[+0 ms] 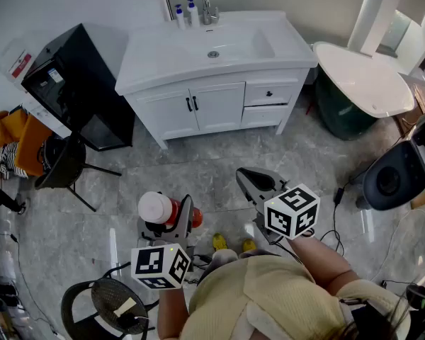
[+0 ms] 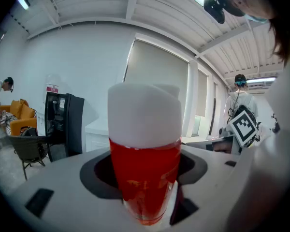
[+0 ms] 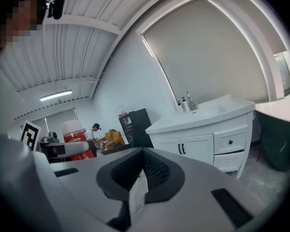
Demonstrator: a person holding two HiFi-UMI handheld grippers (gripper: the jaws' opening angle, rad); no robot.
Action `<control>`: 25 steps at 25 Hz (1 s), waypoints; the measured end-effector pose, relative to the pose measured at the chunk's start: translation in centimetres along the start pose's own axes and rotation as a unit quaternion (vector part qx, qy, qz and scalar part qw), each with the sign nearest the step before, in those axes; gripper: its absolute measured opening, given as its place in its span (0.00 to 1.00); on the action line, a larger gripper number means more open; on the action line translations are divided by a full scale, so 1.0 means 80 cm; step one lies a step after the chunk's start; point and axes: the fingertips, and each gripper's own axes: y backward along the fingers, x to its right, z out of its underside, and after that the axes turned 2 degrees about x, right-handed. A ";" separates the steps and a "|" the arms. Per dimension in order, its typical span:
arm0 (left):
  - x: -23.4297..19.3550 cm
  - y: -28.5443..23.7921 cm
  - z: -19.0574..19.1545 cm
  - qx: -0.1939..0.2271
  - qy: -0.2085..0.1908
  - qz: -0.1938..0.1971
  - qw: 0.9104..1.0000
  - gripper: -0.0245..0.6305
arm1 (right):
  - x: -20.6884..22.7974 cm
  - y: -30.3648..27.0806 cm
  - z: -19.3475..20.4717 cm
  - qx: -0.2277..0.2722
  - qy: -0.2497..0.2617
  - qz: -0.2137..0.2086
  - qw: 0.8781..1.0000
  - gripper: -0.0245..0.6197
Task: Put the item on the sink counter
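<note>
My left gripper (image 1: 176,222) is shut on a red bottle with a wide white cap (image 1: 158,208), held about level over the grey floor. In the left gripper view the bottle (image 2: 145,129) fills the middle, standing between the jaws of the left gripper (image 2: 146,187). My right gripper (image 1: 258,183) is beside it to the right, jaws together with nothing in them; the right gripper view shows the right gripper (image 3: 137,180) shut, with the bottle (image 3: 76,139) off to its left. The white sink counter (image 1: 163,52) stands ahead at the wall, a basin and tap in its middle.
A black cabinet (image 1: 78,83) stands left of the vanity, and a black chair (image 1: 62,163) in front of it. A white tub (image 1: 361,76) and a dark round seat (image 1: 391,179) are at the right. Two pump bottles (image 1: 185,13) stand by the tap. A mesh chair (image 1: 113,299) is at my lower left.
</note>
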 end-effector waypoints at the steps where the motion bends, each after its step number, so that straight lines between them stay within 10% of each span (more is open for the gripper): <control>1: -0.002 0.000 0.000 0.000 0.000 -0.001 1.000 0.52 | 0.000 -0.001 0.000 0.001 -0.001 0.000 1.000 0.07; 25: -0.040 -0.023 -0.010 -0.014 0.001 0.016 1.000 0.52 | -0.008 -0.039 -0.004 -0.009 -0.010 0.012 1.000 0.07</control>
